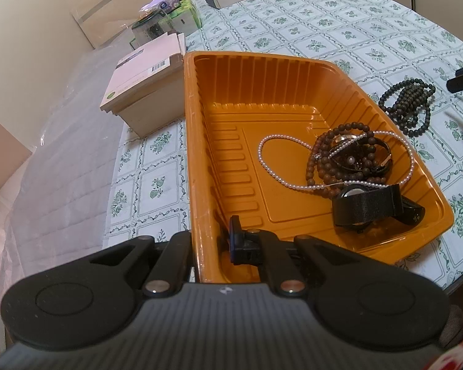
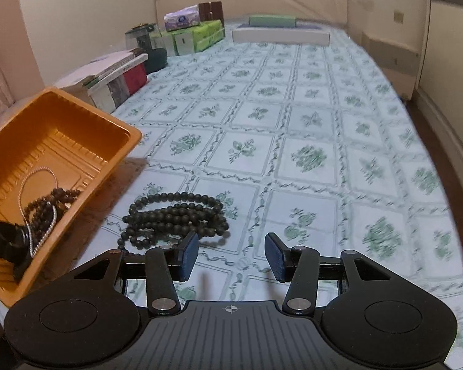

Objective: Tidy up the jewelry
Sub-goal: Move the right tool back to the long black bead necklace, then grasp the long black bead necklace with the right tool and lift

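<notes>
Orange tray (image 1: pixel 197 154) pinched by left gripper (image 1: pixel 211 240) – right gripper (image 2: pixel 231 259) agape, empty, nr black beads (image 2: pixel 176 215).

**Left gripper clamps the orange tray's rim**

At the bottom centre of the frame, the left gripper (image 1: pixel 211 243) has its jaws closed on the near left wall of the orange tray (image 1: pixel 262 71), one finger inside, one outside. In the tray's right half lie a pearl strand (image 1: pixel 264 162), brown beads (image 1: pixel 316 154) and a black watch (image 1: pixel 367 205), tangled together. Black beads (image 1: pixel 409 104) sit on the floral counter (image 1: pixel 308 30) just beyond the tray's right rim. A white box (image 1: pixel 145 83) stands beside the tray's upper left.
</notes>
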Demonstrator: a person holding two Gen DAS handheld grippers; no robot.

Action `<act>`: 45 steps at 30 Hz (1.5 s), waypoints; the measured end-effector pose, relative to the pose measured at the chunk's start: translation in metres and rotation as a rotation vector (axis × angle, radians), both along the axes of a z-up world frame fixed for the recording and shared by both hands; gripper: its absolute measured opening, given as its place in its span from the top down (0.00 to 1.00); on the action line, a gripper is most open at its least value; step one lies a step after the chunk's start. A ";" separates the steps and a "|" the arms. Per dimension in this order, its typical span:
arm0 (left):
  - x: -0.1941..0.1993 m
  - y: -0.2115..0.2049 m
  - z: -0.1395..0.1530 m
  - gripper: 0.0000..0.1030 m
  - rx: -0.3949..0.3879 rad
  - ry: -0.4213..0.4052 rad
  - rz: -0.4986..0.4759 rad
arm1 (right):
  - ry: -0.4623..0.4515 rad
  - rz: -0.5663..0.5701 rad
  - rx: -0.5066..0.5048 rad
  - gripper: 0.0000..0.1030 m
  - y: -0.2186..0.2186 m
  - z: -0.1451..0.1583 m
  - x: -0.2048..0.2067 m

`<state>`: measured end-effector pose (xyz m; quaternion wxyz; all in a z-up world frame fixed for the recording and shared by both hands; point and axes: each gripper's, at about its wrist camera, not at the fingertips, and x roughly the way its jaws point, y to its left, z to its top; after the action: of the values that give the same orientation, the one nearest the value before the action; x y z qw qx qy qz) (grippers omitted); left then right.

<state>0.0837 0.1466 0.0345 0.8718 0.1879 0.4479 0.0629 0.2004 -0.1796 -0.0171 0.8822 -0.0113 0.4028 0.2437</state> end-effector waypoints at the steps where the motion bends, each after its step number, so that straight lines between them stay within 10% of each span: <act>1: 0.000 0.000 0.000 0.95 0.001 0.001 0.000 | 0.021 -0.009 0.019 0.59 0.000 -0.002 0.004; 14: 0.001 -0.001 -0.001 0.94 0.005 0.003 -0.002 | 0.192 -0.135 0.215 0.68 0.005 -0.024 0.041; 17: 0.001 -0.001 -0.001 0.94 0.004 0.003 -0.002 | 0.223 -0.165 0.245 0.91 0.002 -0.027 0.042; 25: 0.001 0.000 -0.003 0.94 0.001 0.005 -0.002 | 0.094 -0.120 0.149 1.00 -0.003 0.002 0.019; 32: 0.001 -0.001 -0.003 0.94 0.005 0.004 -0.002 | -0.064 -0.106 0.067 1.00 -0.021 0.042 0.000; 39: 0.001 -0.003 -0.001 0.94 0.010 0.002 -0.002 | -0.003 -0.070 0.063 0.98 -0.016 0.024 0.008; 45: 0.000 -0.003 -0.001 0.94 0.010 0.002 -0.002 | 0.018 -0.013 0.014 0.70 0.004 -0.004 0.010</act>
<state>0.0842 0.1435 0.0331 0.8704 0.1928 0.4484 0.0643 0.2106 -0.1754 -0.0215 0.8802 -0.0001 0.4090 0.2408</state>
